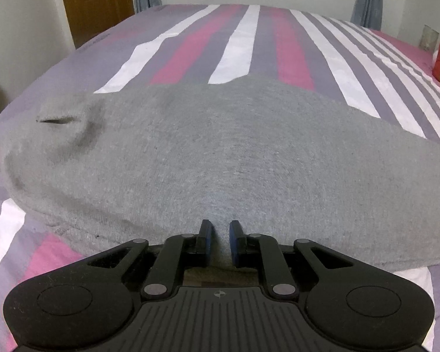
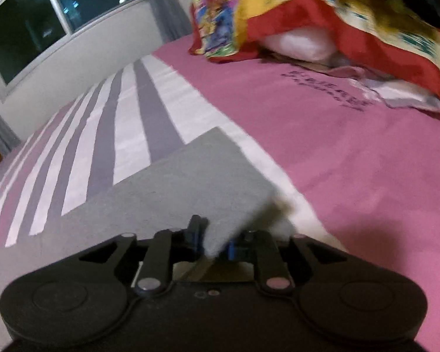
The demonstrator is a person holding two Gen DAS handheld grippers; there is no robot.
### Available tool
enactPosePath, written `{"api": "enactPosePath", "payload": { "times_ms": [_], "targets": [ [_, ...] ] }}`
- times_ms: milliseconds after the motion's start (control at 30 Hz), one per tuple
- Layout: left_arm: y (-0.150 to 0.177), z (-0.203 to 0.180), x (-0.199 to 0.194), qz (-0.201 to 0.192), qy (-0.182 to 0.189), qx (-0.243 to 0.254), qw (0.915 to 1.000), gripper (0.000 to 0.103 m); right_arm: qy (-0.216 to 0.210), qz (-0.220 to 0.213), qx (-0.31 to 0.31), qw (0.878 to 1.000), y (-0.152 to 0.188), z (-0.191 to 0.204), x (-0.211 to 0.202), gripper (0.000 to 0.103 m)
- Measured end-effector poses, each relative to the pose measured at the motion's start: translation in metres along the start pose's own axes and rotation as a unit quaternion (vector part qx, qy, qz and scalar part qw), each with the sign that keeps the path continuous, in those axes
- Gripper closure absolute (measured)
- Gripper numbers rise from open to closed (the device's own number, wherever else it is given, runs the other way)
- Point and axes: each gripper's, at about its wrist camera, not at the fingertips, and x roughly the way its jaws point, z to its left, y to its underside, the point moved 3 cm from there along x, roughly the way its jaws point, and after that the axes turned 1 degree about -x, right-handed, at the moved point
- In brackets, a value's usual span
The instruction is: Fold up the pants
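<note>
Grey pants point(image 1: 220, 152) lie spread across a striped bed. In the left wrist view my left gripper point(image 1: 221, 236) rests at the near edge of the pants, its blue-padded fingers a small gap apart with grey cloth between them. In the right wrist view my right gripper point(image 2: 212, 237) is shut on a corner of the grey pants point(image 2: 190, 182), which rises slightly off the sheet at the fingers. The view is blurred by motion.
The bed sheet point(image 1: 237, 44) has pink, white and purple stripes, with a plain pink part point(image 2: 352, 152). A colourful red and yellow cloth over a pillow point(image 2: 322, 11) lies at the far right. A wooden door point(image 1: 96, 0), curtains and a window point(image 2: 29, 26) stand behind.
</note>
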Motion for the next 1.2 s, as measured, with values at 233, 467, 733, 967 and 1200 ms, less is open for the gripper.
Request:
{"api": "enactPosePath", "payload": {
  "times_ms": [233,467,733,967,1200],
  "targets": [
    [0.001,0.002,0.0,-0.001,0.005,0.0,1.0,0.089,-0.021,0.005,0.007,1.0,0.012,-0.007,-0.024,0.095],
    [-0.001,0.006,0.002,0.007,0.021,-0.001,0.9998,0.089,0.022,0.014,-0.01,1.0,0.017,-0.01,-0.02,0.094],
    [-0.009,0.006,-0.007,0.006,0.034,-0.016,0.9993,0.088,0.057,-0.058,-0.007,0.997,-0.01,-0.005,-0.051,0.072],
    [-0.025,-0.046,-0.011,-0.001,0.077,0.009,0.997,0.088,-0.028,-0.01,-0.119,0.992,0.013,0.079,-0.036,0.072],
    [-0.01,-0.075,0.011,0.004,0.077,0.039,0.9963,0.088,-0.073,0.042,-0.216,0.973,0.059,0.152,-0.007,0.065]
  ]
}}
